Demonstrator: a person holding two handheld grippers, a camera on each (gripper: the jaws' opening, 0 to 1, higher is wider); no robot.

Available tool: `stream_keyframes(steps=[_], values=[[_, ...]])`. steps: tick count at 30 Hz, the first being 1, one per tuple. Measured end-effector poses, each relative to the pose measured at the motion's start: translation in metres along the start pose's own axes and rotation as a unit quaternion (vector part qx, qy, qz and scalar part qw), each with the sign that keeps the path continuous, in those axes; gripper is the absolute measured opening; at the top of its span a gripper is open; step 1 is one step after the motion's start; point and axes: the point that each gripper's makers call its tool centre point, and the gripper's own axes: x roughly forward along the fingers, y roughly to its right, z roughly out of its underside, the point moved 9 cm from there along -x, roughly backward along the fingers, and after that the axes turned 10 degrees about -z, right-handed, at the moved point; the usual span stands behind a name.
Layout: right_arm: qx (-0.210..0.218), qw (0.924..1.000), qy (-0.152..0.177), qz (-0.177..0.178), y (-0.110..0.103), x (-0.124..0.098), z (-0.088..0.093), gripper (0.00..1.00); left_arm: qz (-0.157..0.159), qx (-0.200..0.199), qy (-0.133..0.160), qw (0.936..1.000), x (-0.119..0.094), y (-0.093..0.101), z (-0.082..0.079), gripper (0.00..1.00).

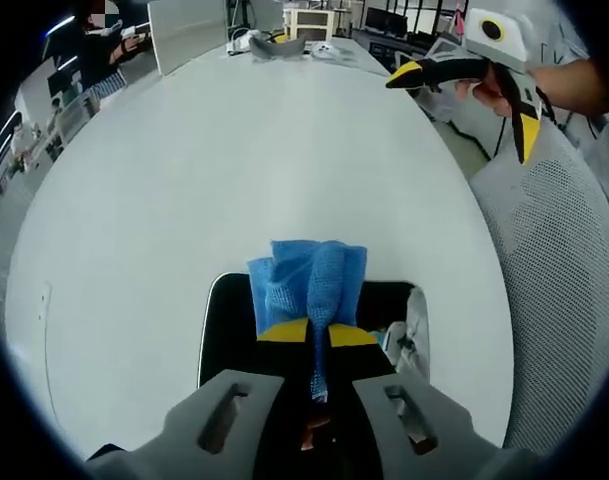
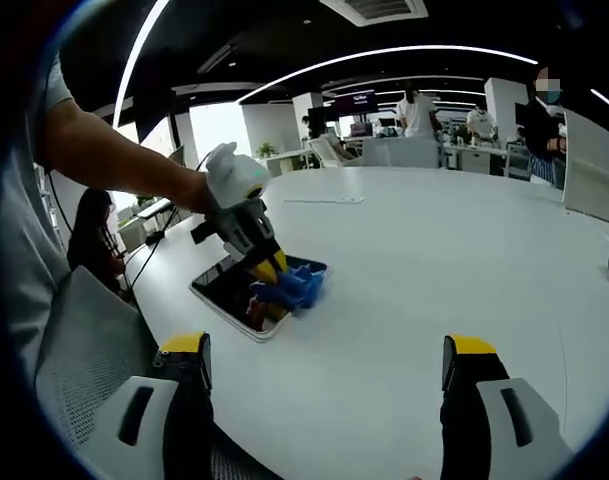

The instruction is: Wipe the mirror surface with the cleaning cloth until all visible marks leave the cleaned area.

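Left gripper view close above dark rectangular mirror (image 1: 229, 330), facing 12 o'clock along white oval table (image 1: 234, 170), right gripper view farther back, sharing mirror (image 2: 224, 290), table (image 2: 404, 260)

- The broad white oval table (image 2: 454, 260) lies bare across most of its top, leaving wide passage on every side of the flat dark-surfaced mirror with a pale rim (image 2: 224, 290) near the near edge.
- On the mirror, the crumpled blue cleaning cloth (image 1: 306, 285) and the left gripper (image 2: 267, 270) clamped on it occupy the middle.
- A grey mesh chair back (image 1: 554, 300) stands just beside the table edge, close to the mirror.
- Small clutter (image 1: 279, 45) sits at the table's far end, well apart.
- The right gripper (image 1: 499, 100), jaws spread, hangs above the chair, off the table.
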Motion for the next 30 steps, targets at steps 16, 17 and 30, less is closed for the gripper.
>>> stream_keyframes(steps=[16,17,30], values=[[0.004,1.0,-0.001,0.004,-0.001,-0.001,0.002,0.95,0.012,0.038,-0.016,0.9991,-0.014,0.002,0.017,0.01],[0.005,1.0,-0.001,0.005,-0.002,-0.001,0.003,0.94,0.012,0.039,-0.017,0.999,-0.015,0.002,0.019,0.01],[0.007,0.9999,0.002,0.007,-0.003,-0.001,0.003,0.94,0.009,0.067,-0.035,0.9971,-0.033,-0.007,0.045,0.01]])
